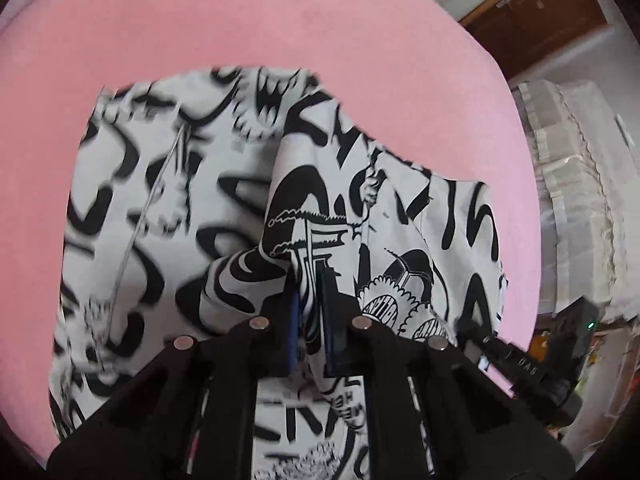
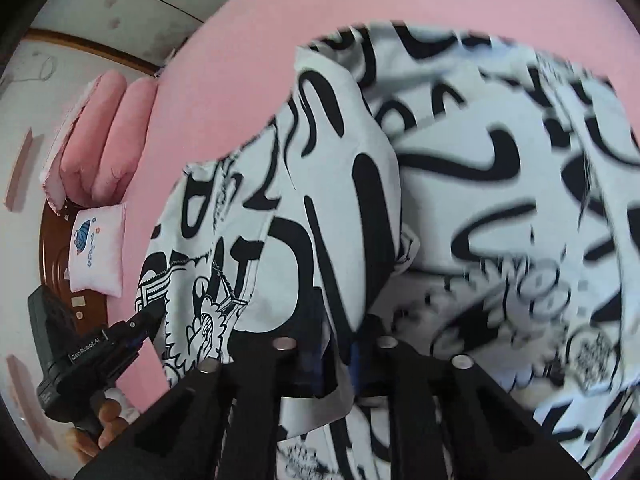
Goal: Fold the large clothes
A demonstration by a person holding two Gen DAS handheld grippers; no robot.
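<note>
A large white garment point(image 1: 208, 200) with a bold black graffiti print lies crumpled on a pink bed sheet point(image 1: 240, 20). In the left wrist view, my left gripper point(image 1: 310, 280) is shut on a raised fold of this cloth, which rises between the blue pads. The right gripper point(image 1: 466, 330) shows at the lower right, at the garment's edge. In the right wrist view, my right gripper point(image 2: 336, 340) is shut on another fold of the garment point(image 2: 480, 160), which stands up in a ridge. The left gripper point(image 2: 154, 312) sits at the cloth's left edge, held by a hand point(image 2: 108, 420).
Rolled pink bedding point(image 2: 104, 140) and a small white cushion point(image 2: 96, 252) lie at the bed's left end against a brown wooden board point(image 2: 54, 264). A pale quilted stack point(image 1: 572, 184) sits beyond the bed's right edge, with a wooden door point(image 1: 536, 12) behind.
</note>
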